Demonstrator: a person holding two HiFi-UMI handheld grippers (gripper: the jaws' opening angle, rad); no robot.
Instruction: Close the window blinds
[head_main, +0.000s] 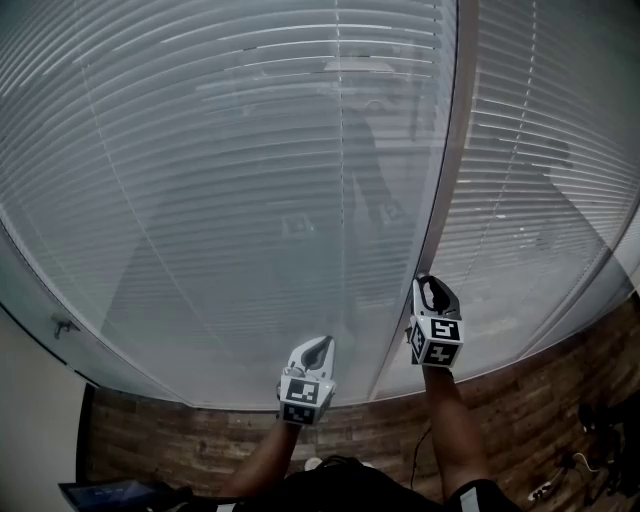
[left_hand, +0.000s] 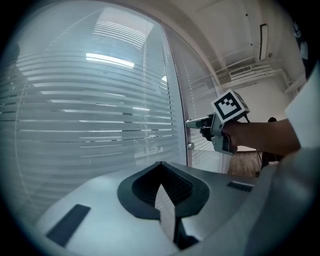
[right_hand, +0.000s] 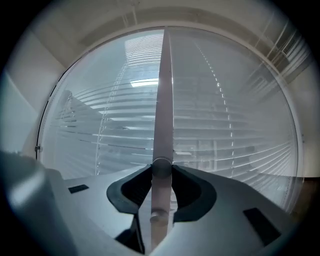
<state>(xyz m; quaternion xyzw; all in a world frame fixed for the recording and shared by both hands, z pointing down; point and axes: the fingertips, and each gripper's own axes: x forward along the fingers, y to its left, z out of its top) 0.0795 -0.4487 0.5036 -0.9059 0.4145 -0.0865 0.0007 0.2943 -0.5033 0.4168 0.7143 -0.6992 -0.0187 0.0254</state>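
Note:
Pale horizontal blinds (head_main: 250, 180) cover the window, their slats tilted nearly flat against the glass. A second blind (head_main: 540, 170) hangs right of the upright frame post (head_main: 448, 150). A thin translucent tilt wand (right_hand: 162, 110) hangs in front of the blinds. My right gripper (right_hand: 161, 167) is shut on it just above its knobbed lower end (left_hand: 190, 145), and it shows up close to the post in the head view (head_main: 432, 290). My left gripper (head_main: 318, 348) hovers lower and to the left, a little off the slats, with its jaws (left_hand: 160, 165) shut on nothing.
Wood-plank floor (head_main: 560, 400) runs under the window, with cables and dark items at the far right (head_main: 600, 440). A dark flat object (head_main: 105, 492) lies at the lower left. A small latch (head_main: 63, 326) sits on the left frame.

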